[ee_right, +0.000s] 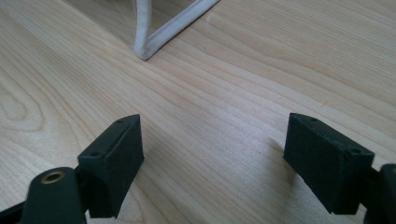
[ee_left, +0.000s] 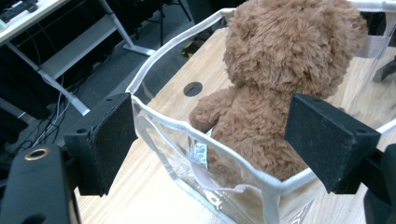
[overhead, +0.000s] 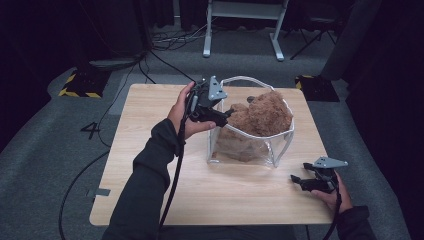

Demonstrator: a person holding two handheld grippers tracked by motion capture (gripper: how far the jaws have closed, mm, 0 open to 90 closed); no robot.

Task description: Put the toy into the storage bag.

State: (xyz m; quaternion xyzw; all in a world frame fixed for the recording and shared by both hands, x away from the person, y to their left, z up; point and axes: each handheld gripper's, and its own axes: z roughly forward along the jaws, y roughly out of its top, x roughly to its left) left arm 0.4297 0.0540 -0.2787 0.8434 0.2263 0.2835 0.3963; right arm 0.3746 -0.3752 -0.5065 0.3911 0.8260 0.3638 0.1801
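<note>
A brown plush teddy bear (overhead: 260,117) sits inside a clear plastic bag with white trim (overhead: 250,150) near the middle of the wooden table (overhead: 165,200). In the left gripper view the bear (ee_left: 275,84) fills the bag (ee_left: 196,135), whose white rim runs between the jaws. My left gripper (overhead: 227,114) is open at the bag's left rim, held by a hand. My right gripper (overhead: 296,179) rests open low over the table at the front right, apart from the bag; its view shows the bag's bottom corner (ee_right: 147,44) ahead.
The floor around the table is grey carpet with cables (overhead: 125,75). A white desk frame (overhead: 245,25) stands behind the table. Yellow-black striped plates (overhead: 80,87) lie on the floor at the back left and back right. A round hole (ee_left: 193,88) is in the tabletop beyond the bag.
</note>
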